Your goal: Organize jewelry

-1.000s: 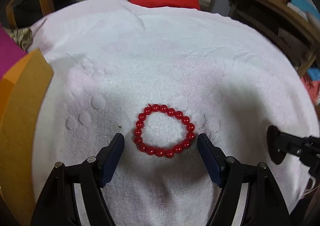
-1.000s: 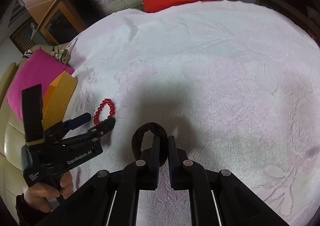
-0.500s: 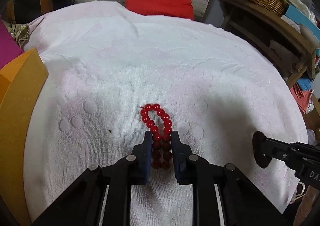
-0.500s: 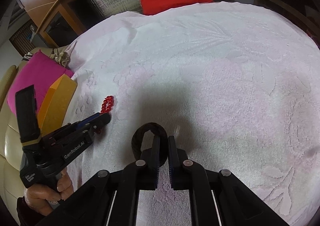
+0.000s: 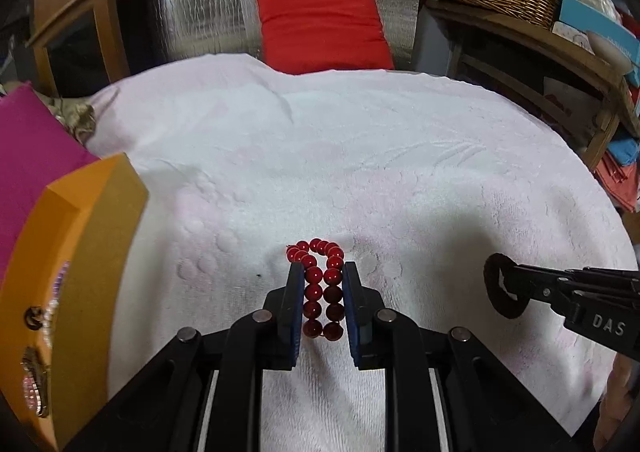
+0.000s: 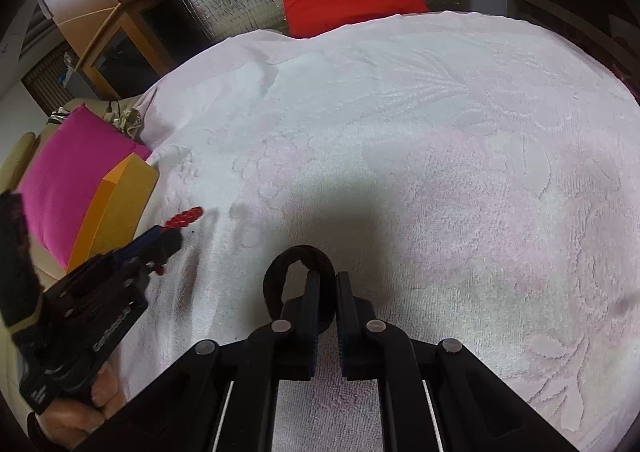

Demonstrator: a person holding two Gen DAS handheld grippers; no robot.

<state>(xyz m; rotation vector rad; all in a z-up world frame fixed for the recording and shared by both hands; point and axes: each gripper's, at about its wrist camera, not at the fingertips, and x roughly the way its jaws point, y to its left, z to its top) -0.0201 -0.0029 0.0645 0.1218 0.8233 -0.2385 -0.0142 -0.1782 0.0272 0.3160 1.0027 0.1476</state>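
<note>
Left gripper [image 5: 322, 294] clamped on the red bracelet [image 5: 320, 288], squeezed into two bead rows between the pads; far end sticks out past the tips. Bracelet sits over the towel [image 5: 360, 155] near its left edge, just beside the orange box [image 5: 96, 244]. Cannot tell if the beads touch the towel. Right gripper [image 6: 327, 292] closed, pinching a black ring [image 6: 280, 272] over the towel's near edge. Pink cushion [image 6: 68, 167] beyond the box, red cushion [image 5: 320, 27] past the far edge.
</note>
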